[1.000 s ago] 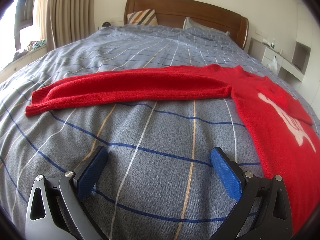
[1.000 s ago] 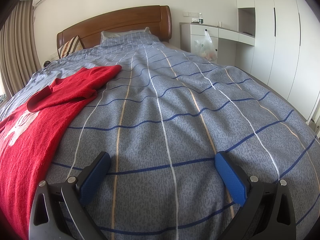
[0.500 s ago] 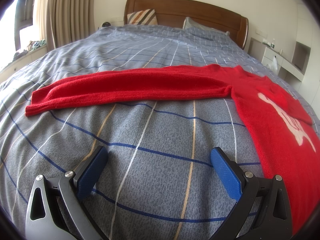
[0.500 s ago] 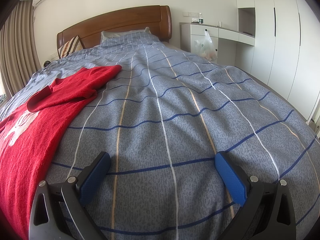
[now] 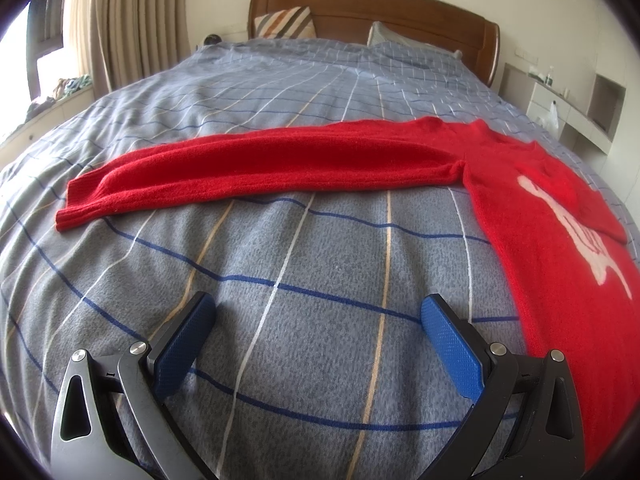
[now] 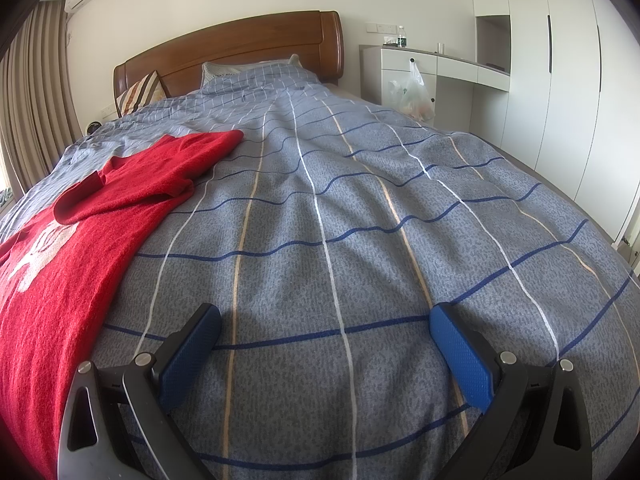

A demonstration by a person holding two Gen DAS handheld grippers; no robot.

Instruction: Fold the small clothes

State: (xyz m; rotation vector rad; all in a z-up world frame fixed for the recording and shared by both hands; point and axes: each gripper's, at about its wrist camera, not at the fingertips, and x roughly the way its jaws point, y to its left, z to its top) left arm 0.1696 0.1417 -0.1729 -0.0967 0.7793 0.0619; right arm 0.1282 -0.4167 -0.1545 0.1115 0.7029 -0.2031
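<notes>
A red knit sweater (image 5: 532,216) with a white print lies flat on the bed. One long sleeve (image 5: 256,168) stretches out to the left across the bedspread. In the right wrist view the sweater (image 6: 68,240) lies at the left, with its other sleeve folded in over the chest. My left gripper (image 5: 318,320) is open and empty, low over bare bedspread, with the sweater body to its right and the sleeve ahead. My right gripper (image 6: 326,328) is open and empty over bare bedspread, to the right of the sweater.
The bed has a grey-blue checked bedspread (image 6: 360,208), a wooden headboard (image 5: 400,8) and pillows (image 5: 284,24). Curtains (image 5: 120,28) and a window ledge are at the left. A white desk (image 6: 440,68) with a hanging plastic bag (image 6: 412,92) and wardrobes stand at the right.
</notes>
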